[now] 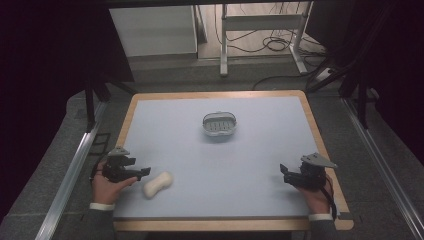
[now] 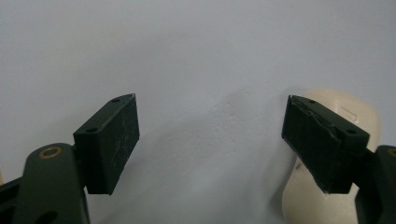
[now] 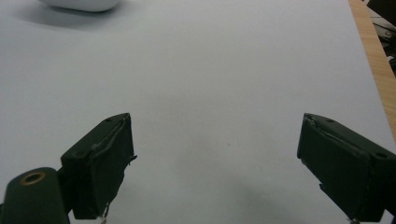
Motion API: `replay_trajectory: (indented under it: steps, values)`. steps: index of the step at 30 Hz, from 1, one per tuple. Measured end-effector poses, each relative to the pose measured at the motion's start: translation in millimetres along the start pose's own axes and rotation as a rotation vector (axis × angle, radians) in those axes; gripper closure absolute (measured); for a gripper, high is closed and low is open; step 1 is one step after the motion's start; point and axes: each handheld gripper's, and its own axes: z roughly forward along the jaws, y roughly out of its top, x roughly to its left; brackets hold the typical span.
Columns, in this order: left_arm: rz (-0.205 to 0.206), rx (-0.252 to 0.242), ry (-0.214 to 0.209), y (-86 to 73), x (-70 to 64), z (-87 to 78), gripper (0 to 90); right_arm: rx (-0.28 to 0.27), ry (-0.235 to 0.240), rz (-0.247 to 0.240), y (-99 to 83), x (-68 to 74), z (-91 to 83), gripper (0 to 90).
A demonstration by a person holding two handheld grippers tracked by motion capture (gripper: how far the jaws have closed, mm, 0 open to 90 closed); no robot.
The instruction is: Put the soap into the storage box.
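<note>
Cream soap bar [image 1: 158, 184] lies on the table [image 1: 260, 145] just beside the left gripper [image 1: 145, 171], part-hidden behind one jaw in left gripper view; mark on it unreadable. Both grippers w/ jaws wide apart, holding nothing; right gripper [image 1: 283, 168] near right edge. Soap dish [image 1: 219, 124] mid-table, cut off at top in right gripper view.

The counter [image 1: 210, 155] is showing a smooth, matt pale-blue top inside a bare wood rim. The soap [image 1: 157, 184] is looking cream and faintly glossy. The dish [image 1: 219, 124] is looking like smooth white plastic. The left hand-held gripper [image 2: 210, 140] is wearing scuffed, matt black pads [image 2: 114, 140].
</note>
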Motion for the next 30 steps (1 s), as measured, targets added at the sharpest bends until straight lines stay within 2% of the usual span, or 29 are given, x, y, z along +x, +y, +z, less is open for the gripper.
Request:
replay_trajectory:
  steps: [3,9,14,22,30]
  values:
    - [-0.002,-0.004,0.000,0.1,-0.2,-1.8,19.5,-0.002,-0.005,0.003,0.4,-0.3,-1.3,10.5]
    - [0.001,0.019,0.015,-2.2,0.9,-3.6,19.5,-0.007,-0.008,0.005,0.0,-2.3,-4.0,10.6]
    - [0.011,0.032,-0.001,6.0,-6.2,-10.2,19.6,-0.008,-0.008,0.007,-0.1,-2.5,-4.5,10.5]
    - [0.044,0.057,-0.029,21.1,-15.6,-20.1,22.6,-0.005,-0.005,-0.002,-0.3,-0.8,-4.3,10.6]
    - [0.084,0.102,-0.035,29.2,-23.3,-21.5,22.9,-0.008,-0.007,-0.003,-0.4,0.6,-5.5,10.5]
